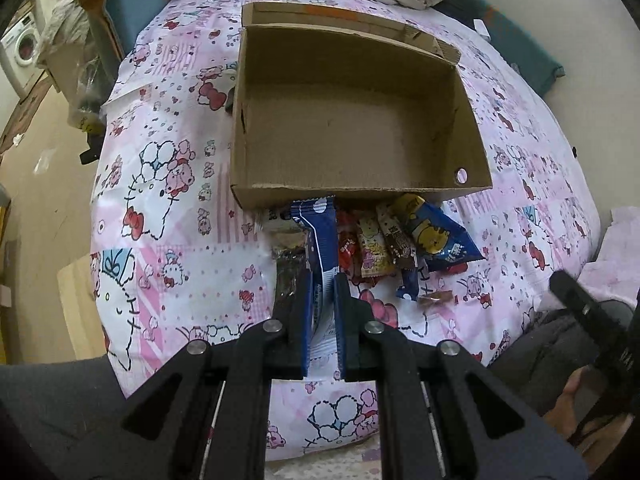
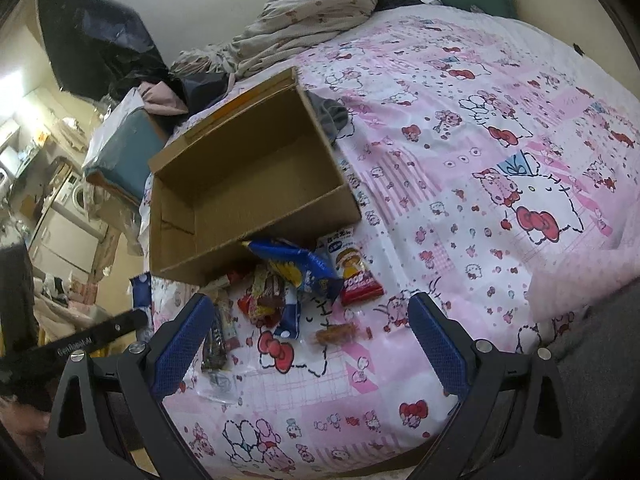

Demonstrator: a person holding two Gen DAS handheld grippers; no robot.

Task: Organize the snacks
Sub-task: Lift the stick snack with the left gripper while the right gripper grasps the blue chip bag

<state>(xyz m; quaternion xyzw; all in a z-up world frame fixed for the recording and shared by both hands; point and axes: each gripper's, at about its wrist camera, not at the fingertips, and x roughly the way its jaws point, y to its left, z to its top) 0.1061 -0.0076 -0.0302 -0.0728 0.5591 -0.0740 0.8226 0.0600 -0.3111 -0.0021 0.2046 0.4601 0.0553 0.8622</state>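
An open, empty cardboard box [image 1: 360,128] stands on a pink cartoon-print bedspread; it also shows in the right wrist view [image 2: 240,184]. My left gripper [image 1: 323,280] is shut on a long blue-and-white snack packet [image 1: 318,240], held just before the box's near wall. A pile of snacks lies in front of the box: a blue-and-yellow bag [image 1: 436,236], a red packet [image 1: 347,248], a dark wrapped bar [image 1: 286,276]. My right gripper [image 2: 312,320] is open and empty over the pile [image 2: 288,280], near a red-and-white packet [image 2: 354,272] and a small brown snack [image 2: 334,334].
Crumpled bedding [image 2: 304,12] and clothes lie beyond the box. A teal cushion [image 1: 516,48] sits at the bed's far edge. The bed's left edge drops to a floor with a washing machine [image 1: 22,46] and clutter. The left gripper's finger [image 2: 100,330] shows at the right wrist view's left edge.
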